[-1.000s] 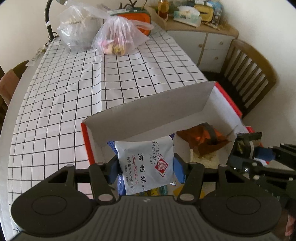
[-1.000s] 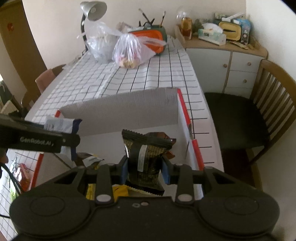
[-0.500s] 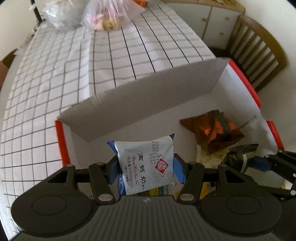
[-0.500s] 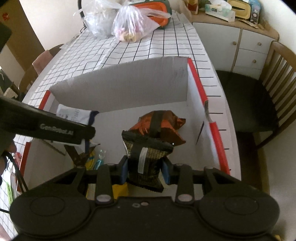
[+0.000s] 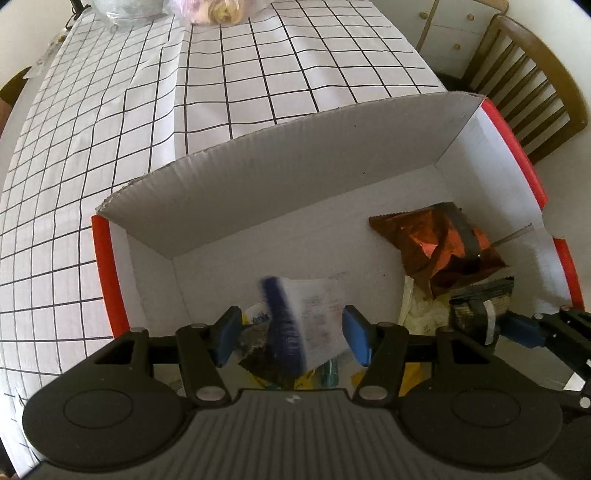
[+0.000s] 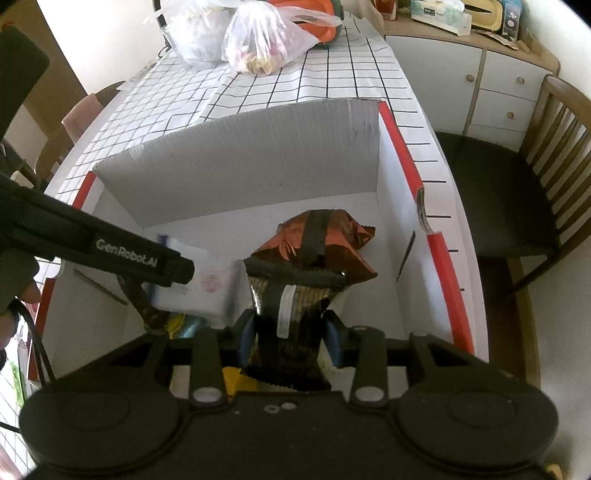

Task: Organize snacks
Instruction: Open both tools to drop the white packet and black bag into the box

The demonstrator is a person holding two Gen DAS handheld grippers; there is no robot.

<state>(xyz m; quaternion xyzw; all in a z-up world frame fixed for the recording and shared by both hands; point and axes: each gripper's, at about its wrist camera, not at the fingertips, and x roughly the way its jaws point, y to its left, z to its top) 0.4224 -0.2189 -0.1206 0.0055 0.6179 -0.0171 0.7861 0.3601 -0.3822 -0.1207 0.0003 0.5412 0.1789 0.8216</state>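
Note:
A white cardboard box with red rims (image 5: 105, 258) (image 6: 399, 155) sits on the checked tablecloth. My left gripper (image 5: 291, 332) is open over the box; a white and blue snack packet (image 5: 314, 314) is blurred and falling free between its fingers, also seen in the right wrist view (image 6: 199, 284). My right gripper (image 6: 291, 332) is shut on a dark gold-patterned snack packet (image 6: 291, 295), held above the box. A brown-orange foil packet (image 5: 439, 243) (image 6: 321, 240) lies on the box floor at the right. Other wrappers lie below the grippers.
Two plastic bags (image 6: 258, 44) and an orange container (image 6: 314, 11) stand at the table's far end. A wooden chair (image 6: 524, 177) and a white cabinet (image 6: 480, 81) are to the right. A pale yellow wrapper (image 5: 421, 314) lies in the box.
My left gripper opened and let go of the white and blue packet, which drops into the box. Both grippers have moved lower and closer over the box. The right still holds its packet.

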